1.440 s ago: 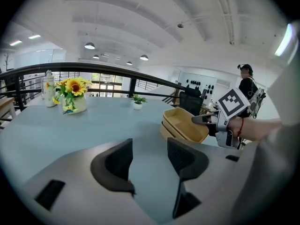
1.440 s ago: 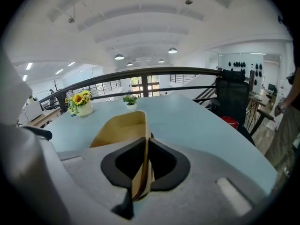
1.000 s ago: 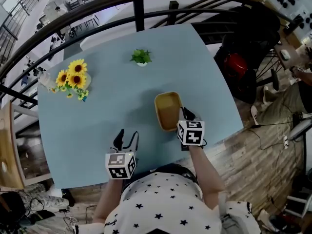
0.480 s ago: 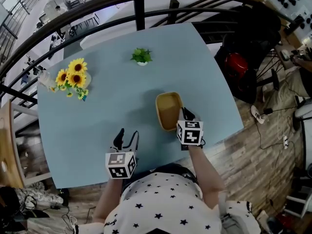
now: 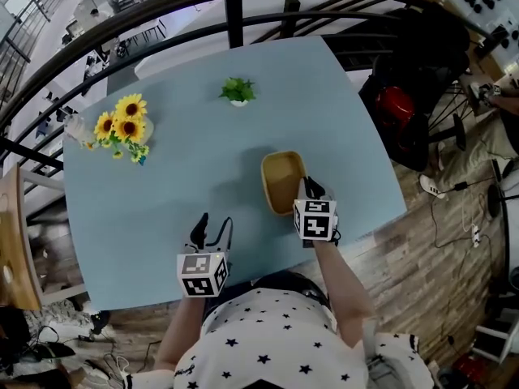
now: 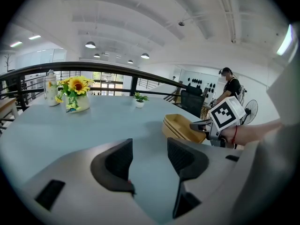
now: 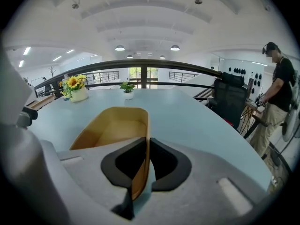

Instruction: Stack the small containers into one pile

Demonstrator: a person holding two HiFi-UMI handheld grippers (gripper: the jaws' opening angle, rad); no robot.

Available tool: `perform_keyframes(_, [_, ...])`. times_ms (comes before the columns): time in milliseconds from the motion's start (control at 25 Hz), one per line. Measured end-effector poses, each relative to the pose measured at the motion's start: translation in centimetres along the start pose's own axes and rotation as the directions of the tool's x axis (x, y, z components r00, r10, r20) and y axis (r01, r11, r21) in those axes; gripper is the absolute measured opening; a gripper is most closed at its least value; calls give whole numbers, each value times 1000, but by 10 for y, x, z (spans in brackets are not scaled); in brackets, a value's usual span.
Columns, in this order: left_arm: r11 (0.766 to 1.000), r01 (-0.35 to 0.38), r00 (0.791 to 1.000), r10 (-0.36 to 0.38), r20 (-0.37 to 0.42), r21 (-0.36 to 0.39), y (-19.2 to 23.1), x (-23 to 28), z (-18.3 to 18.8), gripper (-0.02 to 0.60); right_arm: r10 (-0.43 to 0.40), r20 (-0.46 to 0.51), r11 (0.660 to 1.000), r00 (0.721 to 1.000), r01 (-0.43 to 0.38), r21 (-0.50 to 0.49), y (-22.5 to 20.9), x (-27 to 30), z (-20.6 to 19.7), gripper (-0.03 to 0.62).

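Holding the right wall of the pile (image 7: pixel 117 130), the right gripper (image 7: pixel 149 146) has its jaws clamped on the thin tan rim, low in the centre of the right gripper view. Over the last second almost nothing changes. In the head view the pile sits just right of centre on the blue table (image 5: pixel 162 193), as it did before, with only a slight drift that matches the camera's own shift. The grip has not loosened.

The left gripper (image 5: pixel 211 229), at lower centre-left of the head view, keeps its place well apart from the pile. Its jaws are spread with only bare table between them.

From the left gripper view, layered rims show at right of centre, so the containers look already nested. No loose container is visible elsewhere on the table. The stacking seems done, and letting go of the rim is probably what remains.
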State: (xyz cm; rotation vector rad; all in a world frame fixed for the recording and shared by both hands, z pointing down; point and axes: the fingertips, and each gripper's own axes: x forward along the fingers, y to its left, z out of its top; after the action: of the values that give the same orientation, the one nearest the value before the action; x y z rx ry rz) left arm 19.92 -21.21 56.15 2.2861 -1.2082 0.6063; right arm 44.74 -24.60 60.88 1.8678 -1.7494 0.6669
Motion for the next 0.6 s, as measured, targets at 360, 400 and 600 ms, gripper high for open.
perform_keyframes(360, [1000,-18,999,18,34,-17,10,-16,2,227,-6,20,999,1000,5,36,-1,-11,1,54])
perform_keyframes(400, [1000,-19,999,19,40,-18,10,-19,2,227,-9,27,999,1000,8,36,0,-16,2,55])
perform_keyframes(600, [1000,-14,997,16,73,-28,11,-38,-3,227,5,77,999,997,-8,37,14,-47,4,57])
